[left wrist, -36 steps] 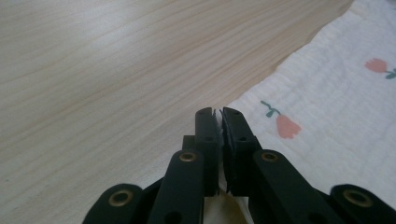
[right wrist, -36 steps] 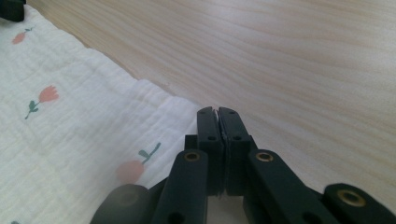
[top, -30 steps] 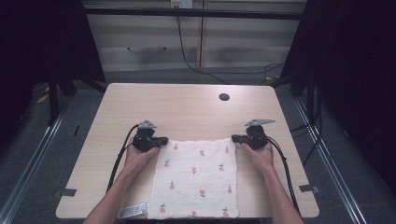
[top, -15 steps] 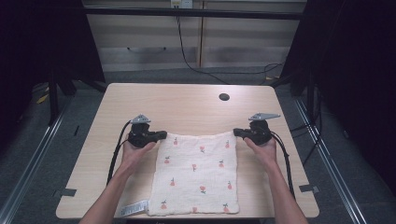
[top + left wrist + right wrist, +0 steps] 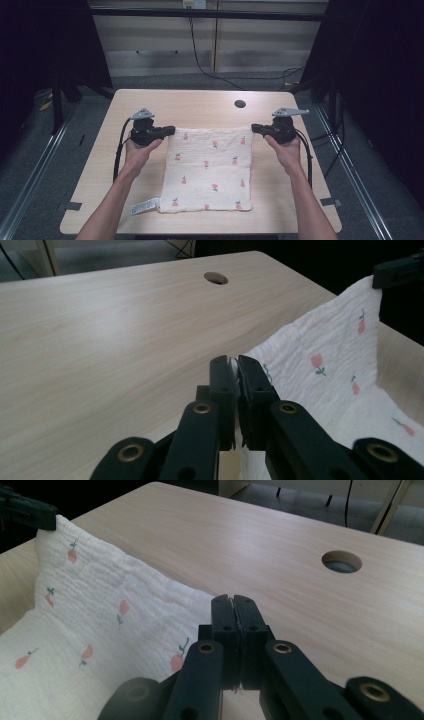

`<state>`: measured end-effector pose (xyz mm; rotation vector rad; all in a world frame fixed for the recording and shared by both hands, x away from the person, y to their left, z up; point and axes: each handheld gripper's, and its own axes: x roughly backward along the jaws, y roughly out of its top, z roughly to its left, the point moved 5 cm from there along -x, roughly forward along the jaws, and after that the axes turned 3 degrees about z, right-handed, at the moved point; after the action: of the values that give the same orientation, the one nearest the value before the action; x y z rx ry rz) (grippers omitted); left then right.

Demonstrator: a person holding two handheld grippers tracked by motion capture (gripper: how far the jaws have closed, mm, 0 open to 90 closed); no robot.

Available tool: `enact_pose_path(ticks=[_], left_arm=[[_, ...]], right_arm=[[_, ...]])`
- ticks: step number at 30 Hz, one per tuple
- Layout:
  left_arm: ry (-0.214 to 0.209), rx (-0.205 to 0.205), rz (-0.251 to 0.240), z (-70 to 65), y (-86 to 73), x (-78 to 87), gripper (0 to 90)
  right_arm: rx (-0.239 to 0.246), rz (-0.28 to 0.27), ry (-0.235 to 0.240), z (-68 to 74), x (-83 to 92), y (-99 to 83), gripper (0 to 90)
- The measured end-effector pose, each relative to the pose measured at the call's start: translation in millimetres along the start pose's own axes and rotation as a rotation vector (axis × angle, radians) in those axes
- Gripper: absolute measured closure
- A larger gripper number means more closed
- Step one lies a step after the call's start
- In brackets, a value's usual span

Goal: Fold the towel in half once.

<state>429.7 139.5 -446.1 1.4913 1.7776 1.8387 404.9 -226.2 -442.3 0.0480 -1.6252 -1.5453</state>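
White cloth, pink flower print, far corners lifted, near edge on table.

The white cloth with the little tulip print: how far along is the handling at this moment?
Done: the left gripper and right gripper are each shut on a far corner of the cloth. In hand: its far edge is raised off the table and stretched between them, while the near edge with the label lies flat. Left: probably carrying that edge over into a fold; no fold shows yet.
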Motion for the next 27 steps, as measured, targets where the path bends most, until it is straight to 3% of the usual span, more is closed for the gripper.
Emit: enact_pose_path(ticks=[7,11,14,19,27], left_arm=[[0.008,-0.051,-0.053,-5.9,32.7,17.8,86.2],[-0.015,-0.102,-0.091,-22.3,43.3,28.1,86.2],[-0.007,-0.125,-0.080,-25.4,33.7,24.8,86.2],[-0.011,-0.082,-0.056,-16.1,10.3,18.7,86.2],[-0.019,-0.067,-0.050,-15.9,-14.1,21.1,86.2]], right_arm=[[0.022,-0.043,-0.013,-0.4,13.1,28.8,89.0],[0.041,-0.109,0.000,6.8,27.2,40.0,89.0],[0.050,-0.100,-0.001,9.5,27.2,31.1,89.1],[0.033,-0.072,0.014,9.1,21.9,12.3,89.1],[0.057,-0.060,0.046,23.4,27.7,-7.1,89.2]])
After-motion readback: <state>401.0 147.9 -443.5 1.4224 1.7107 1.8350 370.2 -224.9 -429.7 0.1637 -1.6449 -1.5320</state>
